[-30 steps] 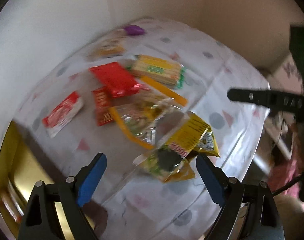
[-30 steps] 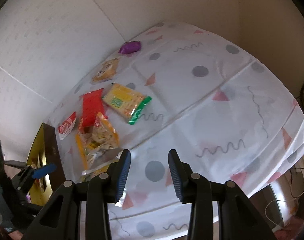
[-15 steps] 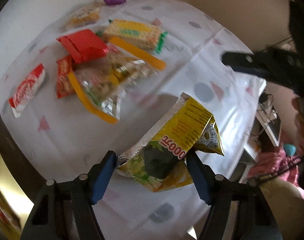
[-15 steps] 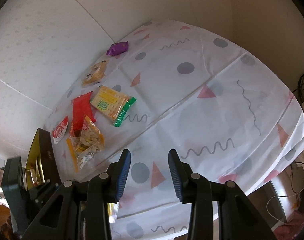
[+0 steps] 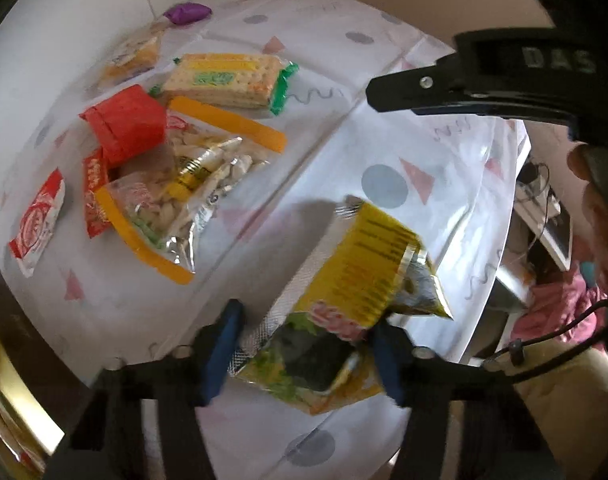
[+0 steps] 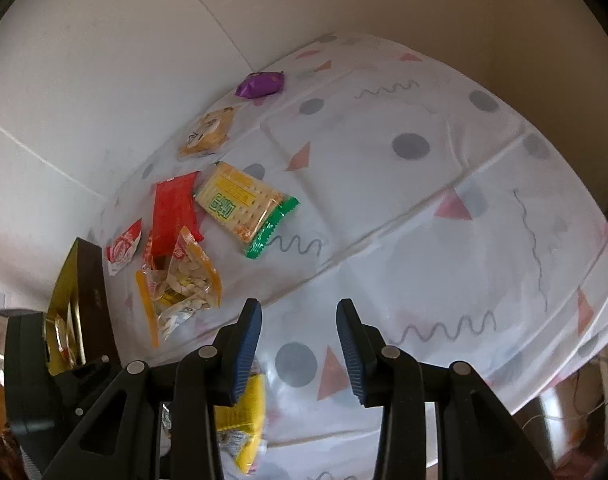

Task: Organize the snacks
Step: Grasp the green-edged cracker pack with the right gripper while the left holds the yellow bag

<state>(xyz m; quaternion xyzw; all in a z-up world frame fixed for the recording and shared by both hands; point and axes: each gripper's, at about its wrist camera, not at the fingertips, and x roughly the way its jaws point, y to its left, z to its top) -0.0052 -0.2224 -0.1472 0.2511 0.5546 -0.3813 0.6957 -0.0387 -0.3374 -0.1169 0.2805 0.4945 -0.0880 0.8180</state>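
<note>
A counter (image 6: 444,264) draped in a white cloth printed with grey dots, pink triangles and squiggles fills both views, set against a pale wall. At its near left edge stands a dark box with a gold lining (image 6: 77,308), and some packets show inside it.

The largest loose snack is a clear bag of pale seeds with orange edges (image 5: 183,184), lying left of centre on the cloth. Its far end touches a red packet (image 5: 125,124), which lies partly on top of it. Just beyond these is a cracker pack with green ends (image 5: 227,80), flat and slightly angled. A yellow packet (image 5: 368,276) sits at the near edge of the counter, between the blue pads of the left hand-held gripper (image 5: 304,356). Those jaws are closing on it, and both pads appear to press its lower, crumpled part. The packet tilts up toward the right.

The right hand-held gripper (image 6: 299,344) hovers above the near middle of the cloth with its jaws partly apart and nothing between them. It is released.

Smaller things lie further left and back: a white and red sachet (image 5: 37,222) near the left edge, an orange biscuit packet (image 6: 207,132) near the wall, and a small purple wrapper (image 6: 260,84) at the far corner. A narrow red sachet (image 5: 93,196) is tucked beside the seed bag.
</note>
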